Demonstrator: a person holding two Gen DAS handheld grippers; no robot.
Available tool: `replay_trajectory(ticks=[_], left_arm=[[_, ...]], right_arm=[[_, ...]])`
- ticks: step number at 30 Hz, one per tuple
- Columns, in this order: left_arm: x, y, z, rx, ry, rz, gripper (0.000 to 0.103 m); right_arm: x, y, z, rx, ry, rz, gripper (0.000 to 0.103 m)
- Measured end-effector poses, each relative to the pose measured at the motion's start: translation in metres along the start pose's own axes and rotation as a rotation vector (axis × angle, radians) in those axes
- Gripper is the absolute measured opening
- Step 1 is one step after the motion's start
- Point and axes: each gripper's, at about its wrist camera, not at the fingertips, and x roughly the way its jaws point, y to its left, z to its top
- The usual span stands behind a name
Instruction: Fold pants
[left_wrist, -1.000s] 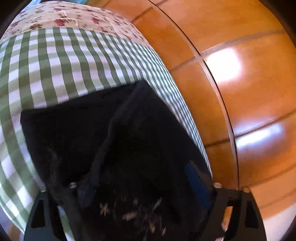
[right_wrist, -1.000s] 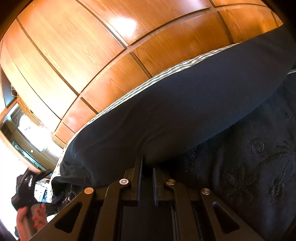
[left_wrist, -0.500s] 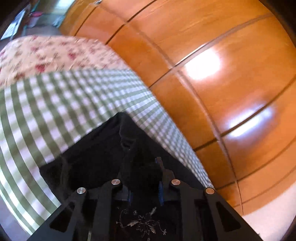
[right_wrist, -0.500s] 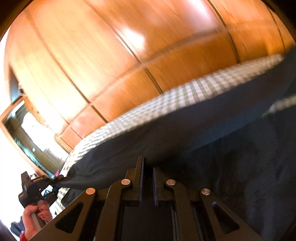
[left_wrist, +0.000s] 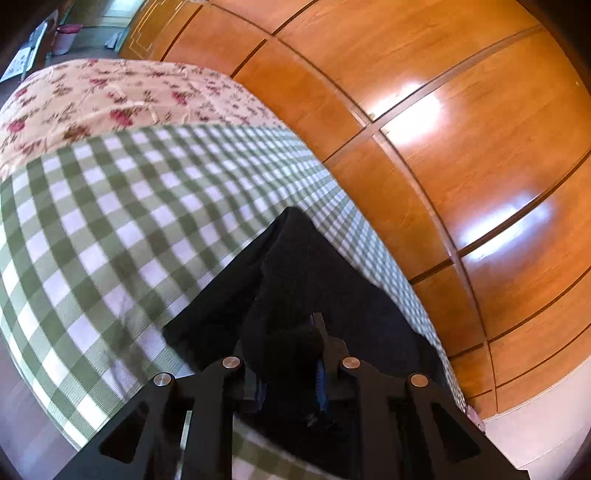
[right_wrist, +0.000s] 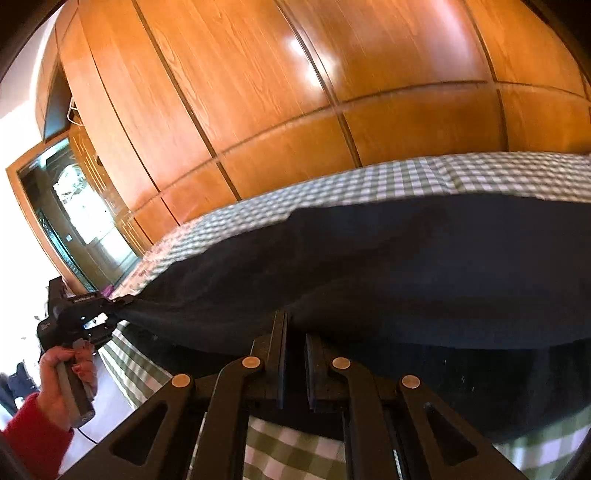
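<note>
The black pants (left_wrist: 314, 273) lie on a green-and-white checked cloth (left_wrist: 122, 221). My left gripper (left_wrist: 288, 354) is shut on a bunched corner of the pants and holds it above the cloth. My right gripper (right_wrist: 295, 332) is shut on another edge of the pants (right_wrist: 406, 266), which stretch out ahead over the cloth (right_wrist: 369, 184). In the right wrist view the left gripper (right_wrist: 110, 306) shows at the far left, held by a hand in a red sleeve, with the pants pulled taut between the two grippers.
A wall of glossy wooden cupboard doors (left_wrist: 443, 110) stands close behind the far side of the bed. A floral bedspread (left_wrist: 110, 96) lies beyond the checked cloth. A glass-fronted doorway (right_wrist: 74, 221) is at the far left.
My left gripper went from open over the pants to shut on their corner and lifted. Both grippers rose and pulled back, stretching the pants; more checked cloth now shows.
</note>
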Motion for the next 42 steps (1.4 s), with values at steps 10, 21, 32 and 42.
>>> replay_trajectory(ticks=[10, 21, 32, 42], left_arm=[[-0.003, 0.008, -0.007, 0.004, -0.023, -0.022, 0.019], [0.0, 0.007, -0.017, 0.104, -0.02, 0.111, 0.025], [-0.019, 0.0, -0.021, 0.066, -0.098, 0.144, 0.033], [-0.052, -0.039, -0.047, 0.214, -0.235, 0.24, 0.041]], right_arm=[[0.008, -0.016, -0.012, 0.048, 0.045, 0.029, 0.008], [0.021, -0.02, -0.024, 0.06, 0.093, 0.075, 0.008], [-0.019, -0.084, -0.004, 0.348, -0.057, 0.122, 0.045], [-0.102, -0.199, -0.004, 0.545, -0.211, -0.133, 0.047]])
